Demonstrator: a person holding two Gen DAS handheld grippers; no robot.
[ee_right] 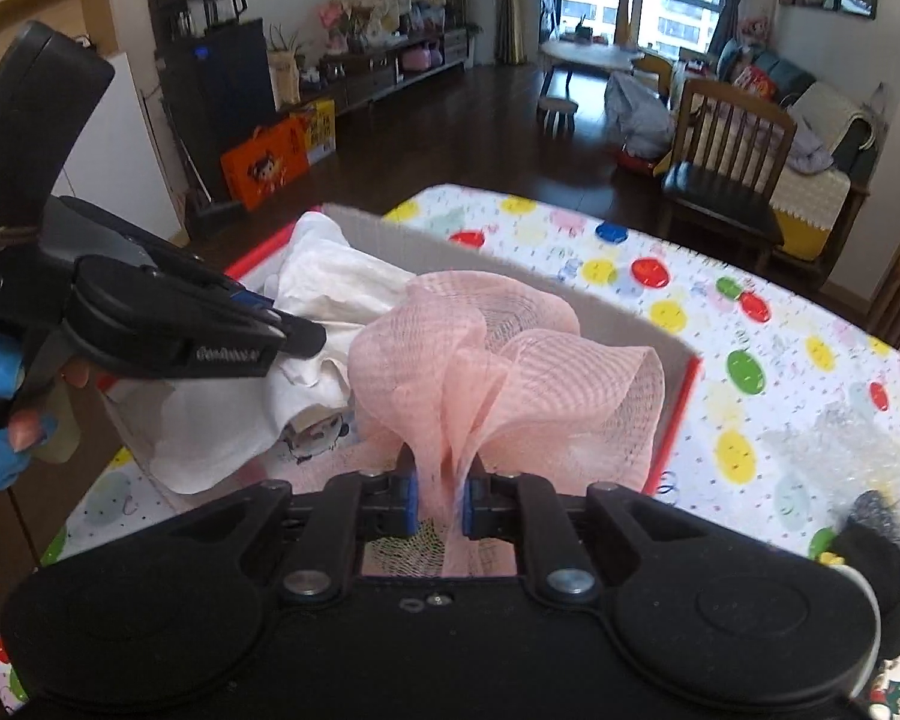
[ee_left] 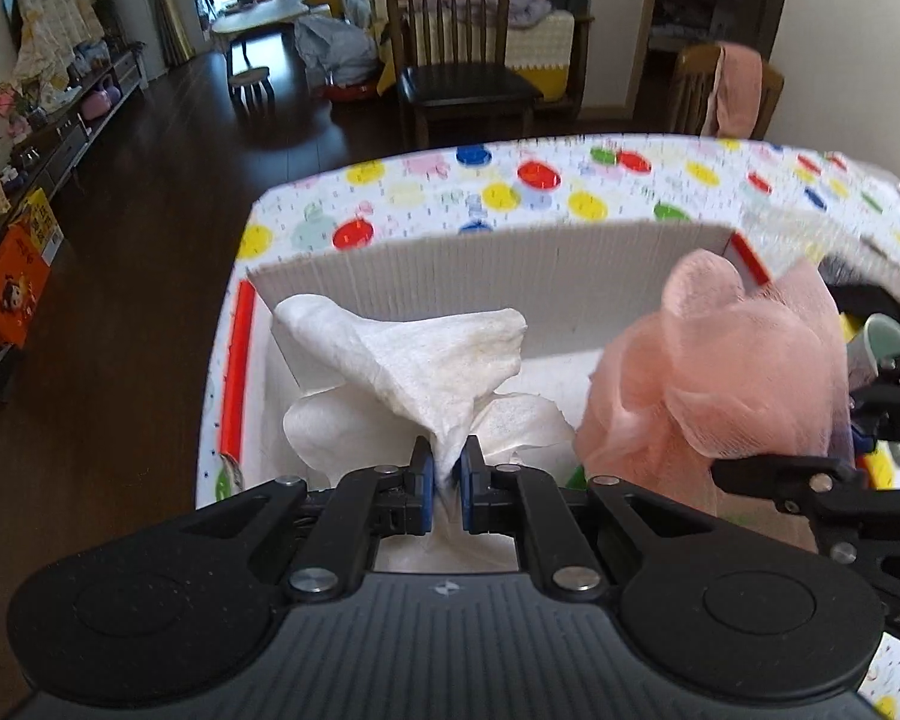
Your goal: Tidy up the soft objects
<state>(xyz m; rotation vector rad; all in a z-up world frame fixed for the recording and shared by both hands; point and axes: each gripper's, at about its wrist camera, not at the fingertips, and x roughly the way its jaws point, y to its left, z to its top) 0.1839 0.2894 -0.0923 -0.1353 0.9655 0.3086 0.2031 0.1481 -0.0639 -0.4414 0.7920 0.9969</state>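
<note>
A white soft cloth [ee_left: 426, 360] hangs bunched between the pads of my left gripper [ee_left: 448, 474], which is shut on it above a cardboard box [ee_left: 510, 264] with red edges. A pink mesh bath sponge [ee_right: 498, 372] is pinched in my right gripper [ee_right: 441, 498], also over the box [ee_right: 630, 312]. In the left wrist view the pink sponge [ee_left: 720, 372] sits at the right, with the right gripper's black arm beside it. In the right wrist view the left gripper [ee_right: 294, 330] and its white cloth [ee_right: 330, 282] are at the left, held by a hand with blue finger covers.
The box stands on a table with a polka-dot cloth [ee_right: 750, 312]. A dark fuzzy object and bubble wrap [ee_right: 858, 450] lie at the table's right side. Wooden chairs [ee_left: 456, 60] stand past the far edge. A cup-like object [ee_left: 882, 336] sits right of the box.
</note>
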